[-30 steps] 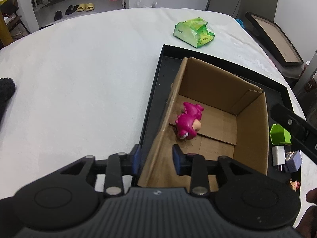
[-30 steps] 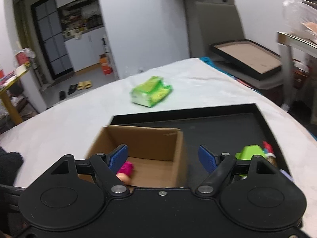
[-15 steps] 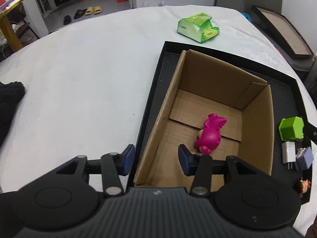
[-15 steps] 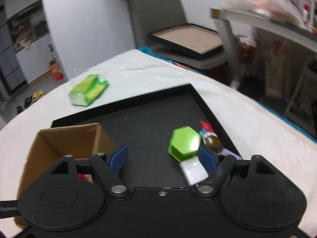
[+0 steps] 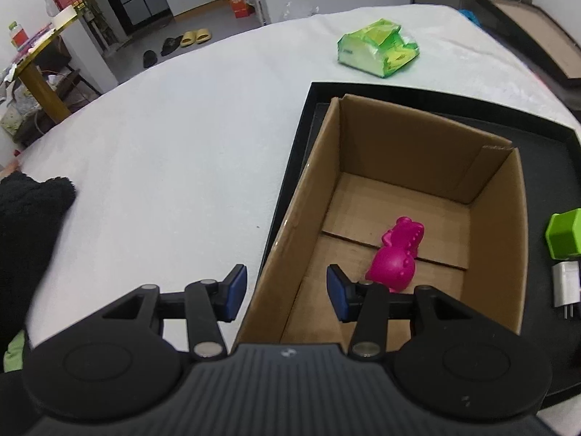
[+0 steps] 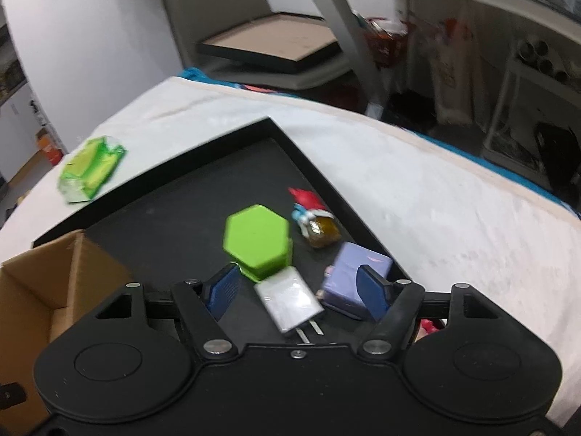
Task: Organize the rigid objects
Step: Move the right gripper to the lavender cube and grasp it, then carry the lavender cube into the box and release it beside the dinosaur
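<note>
Inside, one box [image 5: 406, 189] on the black tray [image 6: 174, 196] holds a single pink toy [image 5: 397, 254]. Beside it on the tray lie one green hexagon [image 6: 258, 241], one white plug [image 6: 288, 299], one purple plug [image 6: 354, 272] and one small bottle [image 6: 319, 227]. One green packet [image 5: 377, 47] sits on the cloth; its print is unreadable. Left gripper [image 5: 287, 296] straddles the box wall, spread wide, empty. Right gripper [image 6: 296, 289] hangs wide over the plugs.
</note>
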Demonstrator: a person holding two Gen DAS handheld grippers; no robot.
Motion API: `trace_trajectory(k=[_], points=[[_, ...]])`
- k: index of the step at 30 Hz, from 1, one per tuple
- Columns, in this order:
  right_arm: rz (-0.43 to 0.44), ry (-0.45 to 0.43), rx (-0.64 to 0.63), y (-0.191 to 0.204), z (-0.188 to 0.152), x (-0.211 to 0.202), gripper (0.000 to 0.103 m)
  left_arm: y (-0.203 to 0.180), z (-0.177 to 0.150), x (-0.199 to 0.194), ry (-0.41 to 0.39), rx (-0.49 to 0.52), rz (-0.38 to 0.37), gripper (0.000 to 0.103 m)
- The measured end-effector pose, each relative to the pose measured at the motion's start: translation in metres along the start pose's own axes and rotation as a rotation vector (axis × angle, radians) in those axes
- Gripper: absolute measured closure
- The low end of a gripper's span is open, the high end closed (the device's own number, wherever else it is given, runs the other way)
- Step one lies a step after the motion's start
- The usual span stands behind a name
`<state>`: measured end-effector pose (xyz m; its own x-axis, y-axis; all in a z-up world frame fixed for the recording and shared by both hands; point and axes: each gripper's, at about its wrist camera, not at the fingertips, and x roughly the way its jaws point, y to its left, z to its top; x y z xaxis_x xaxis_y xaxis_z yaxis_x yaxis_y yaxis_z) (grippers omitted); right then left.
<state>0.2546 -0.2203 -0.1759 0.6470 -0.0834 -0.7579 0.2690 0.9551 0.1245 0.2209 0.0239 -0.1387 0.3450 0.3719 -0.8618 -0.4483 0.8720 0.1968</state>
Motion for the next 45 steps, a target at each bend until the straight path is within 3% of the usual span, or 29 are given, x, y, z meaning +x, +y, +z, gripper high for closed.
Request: trace_trajectory(k=[4, 11, 15, 19, 33, 45], points=[[-0.03, 0.027, 0.035, -0.01, 0.0, 0.017, 0.036, -0.009, 0.004, 0.004, 0.011, 0.002, 0.03, 0.056], [-0.067, 0.062, 0.064, -0.023, 0.0, 0.038, 0.042, -0.026, 0.012, 0.012, 0.019, 0.032, 0.084, 0.045], [-0.052, 0.09, 0.069, -0.029, 0.001, 0.051, 0.057, -0.035, 0.013, 0.016, 0.019, 0.054, 0.106, 0.039], [-0.027, 0.094, 0.074, -0.031, 0.002, 0.054, 0.059, -0.038, 0.011, 0.016, 0.015, 0.076, 0.114, 0.037], [0.033, 0.0, 0.018, -0.017, 0.011, 0.022, 0.059, -0.022, 0.006, 0.01, -0.003, 0.055, 0.025, 0.037], [0.209, -0.071, -0.092, 0.031, 0.014, -0.02, 0.059, 0.005, -0.003, 0.008, -0.005, -0.005, -0.063, 0.037]])
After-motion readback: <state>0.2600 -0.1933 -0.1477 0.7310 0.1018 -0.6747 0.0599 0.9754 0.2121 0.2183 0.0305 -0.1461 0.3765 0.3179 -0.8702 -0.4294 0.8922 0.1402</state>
